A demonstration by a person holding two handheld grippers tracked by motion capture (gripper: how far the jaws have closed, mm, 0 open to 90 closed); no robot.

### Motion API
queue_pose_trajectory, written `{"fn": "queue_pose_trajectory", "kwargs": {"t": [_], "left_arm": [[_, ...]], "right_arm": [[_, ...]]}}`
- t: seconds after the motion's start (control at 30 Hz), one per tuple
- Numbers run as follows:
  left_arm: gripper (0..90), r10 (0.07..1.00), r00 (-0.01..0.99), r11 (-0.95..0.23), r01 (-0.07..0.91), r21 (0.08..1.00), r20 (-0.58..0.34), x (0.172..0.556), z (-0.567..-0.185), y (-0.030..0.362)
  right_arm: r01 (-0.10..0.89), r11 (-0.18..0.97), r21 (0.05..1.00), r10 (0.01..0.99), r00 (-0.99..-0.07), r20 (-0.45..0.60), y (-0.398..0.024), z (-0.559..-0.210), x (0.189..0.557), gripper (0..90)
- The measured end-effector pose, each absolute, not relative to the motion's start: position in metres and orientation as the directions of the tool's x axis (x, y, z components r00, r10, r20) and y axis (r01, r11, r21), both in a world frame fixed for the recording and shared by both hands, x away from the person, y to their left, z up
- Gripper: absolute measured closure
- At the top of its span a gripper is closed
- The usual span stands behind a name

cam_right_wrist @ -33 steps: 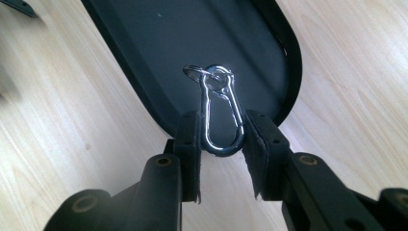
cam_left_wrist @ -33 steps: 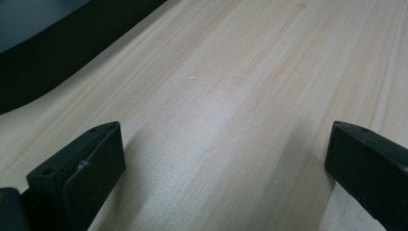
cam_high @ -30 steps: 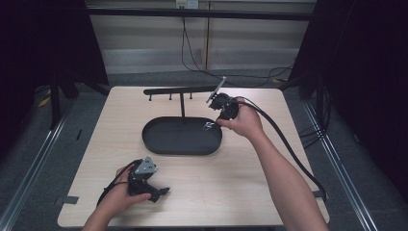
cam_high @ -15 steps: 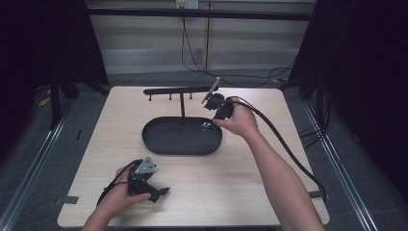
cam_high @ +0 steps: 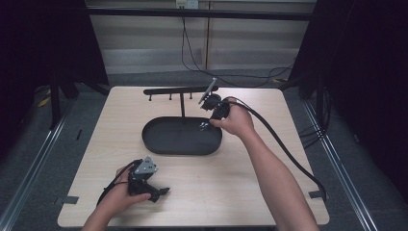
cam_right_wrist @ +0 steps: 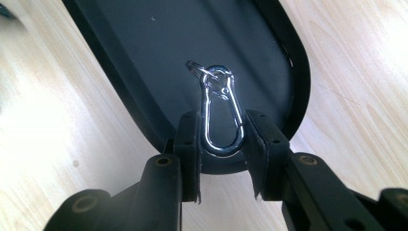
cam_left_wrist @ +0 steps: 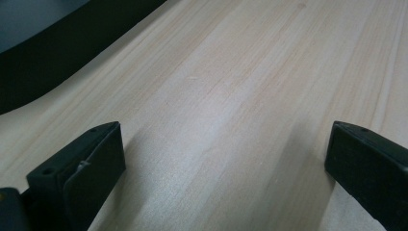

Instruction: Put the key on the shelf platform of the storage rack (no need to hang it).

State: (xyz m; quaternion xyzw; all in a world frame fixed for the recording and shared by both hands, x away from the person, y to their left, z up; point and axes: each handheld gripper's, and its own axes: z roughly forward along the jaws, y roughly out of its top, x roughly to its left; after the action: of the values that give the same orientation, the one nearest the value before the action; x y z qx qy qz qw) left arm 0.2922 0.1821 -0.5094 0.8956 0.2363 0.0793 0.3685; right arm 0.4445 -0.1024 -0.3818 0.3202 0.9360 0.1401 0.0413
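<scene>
The right gripper (cam_right_wrist: 221, 139) has a shiny metal clip (cam_right_wrist: 220, 113) pinched between its two black jaws. It holds the clip by its round bottom end, so the picking up looks done. Past the jaws, the clip sticks out over the black tray (cam_right_wrist: 125, 91), and it seems to hang in the air above the tray floor.

What is left is probably to put the clip somewhere. Just beyond the gripper stands a black rack (cam_high: 180, 90) with small pegs, so the clip may go on one of them, but nothing hangs there yet.

The clip is silver and long, with a small ring (cam_right_wrist: 196, 68) at its far tip.

The left gripper (cam_high: 150, 188) rests on the table (cam_left_wrist: 240, 72), far from the tray. Its jaws are wide apart with nothing between them.
</scene>
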Motion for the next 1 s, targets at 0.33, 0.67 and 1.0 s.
{"fn": "queue_pose_trajectory", "kwargs": {"t": [0.33,0.67,1.0], "left_arm": [[0.1,0.482,0.876,-0.617,0.365,0.698,-0.032,0.292,-0.509,0.182],[0.1,0.479,0.877,-0.614,0.363,0.701,-0.036,0.292,-0.51,0.182],[0.1,0.479,0.877,-0.614,0.363,0.701,-0.035,0.292,-0.51,0.182]], "right_arm": [[0.592,0.756,0.279,0.614,-0.79,0.011,-0.098,-0.392,0.448,69.0],[0.586,0.765,0.268,0.608,-0.794,0.001,-0.094,-0.399,0.451,68.9],[0.582,0.767,0.269,0.605,-0.796,-0.004,-0.091,-0.405,0.453,68.9]]}}
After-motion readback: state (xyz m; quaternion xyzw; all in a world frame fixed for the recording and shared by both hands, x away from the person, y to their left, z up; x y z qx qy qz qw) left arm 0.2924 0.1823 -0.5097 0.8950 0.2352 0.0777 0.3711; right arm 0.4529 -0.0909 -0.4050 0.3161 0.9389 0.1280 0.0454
